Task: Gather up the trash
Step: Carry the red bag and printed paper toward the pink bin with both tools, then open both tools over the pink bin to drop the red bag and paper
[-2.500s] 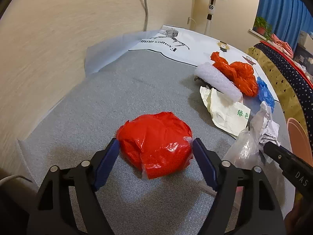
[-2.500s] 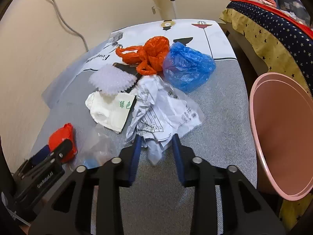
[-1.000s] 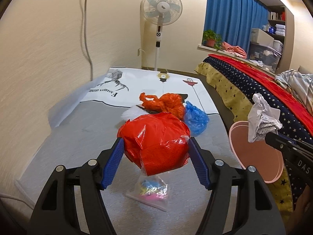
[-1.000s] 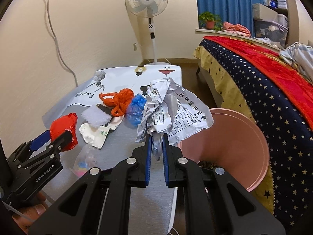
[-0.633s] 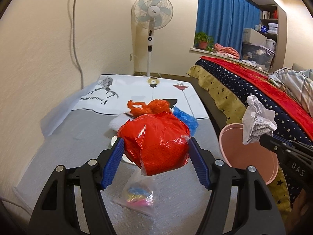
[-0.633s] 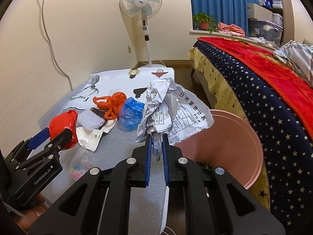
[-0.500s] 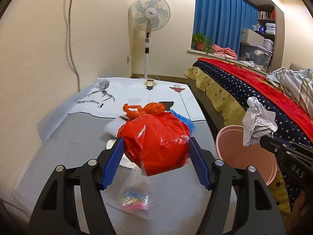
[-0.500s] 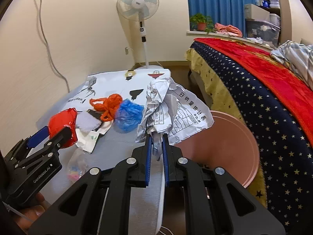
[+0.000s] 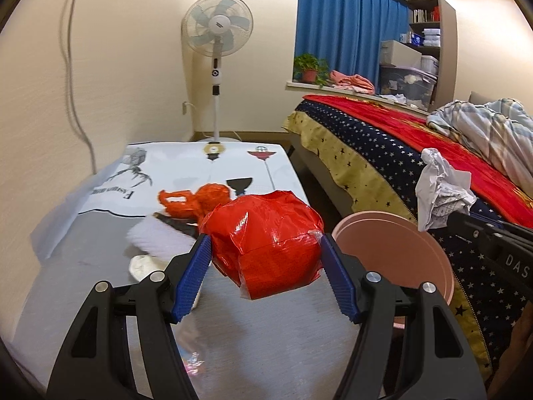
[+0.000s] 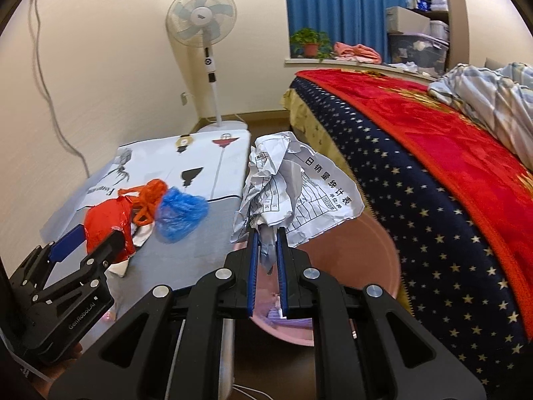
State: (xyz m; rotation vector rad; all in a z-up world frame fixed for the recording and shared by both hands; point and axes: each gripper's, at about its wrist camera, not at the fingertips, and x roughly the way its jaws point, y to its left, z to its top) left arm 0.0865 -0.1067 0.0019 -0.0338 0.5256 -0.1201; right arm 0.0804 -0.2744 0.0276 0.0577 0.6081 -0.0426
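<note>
Right wrist only: blue bag (image 10: 181, 215)

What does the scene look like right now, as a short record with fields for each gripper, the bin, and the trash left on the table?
left gripper: shut on red plastic bundle, lifted off the table
right gripper: shut on crumpled printed paper, held above the bin
bin: pink bin, open, between the table's edge and the bed
left on table: orange bag, blue bag, white bubble wrap, cream wrapper
</note>
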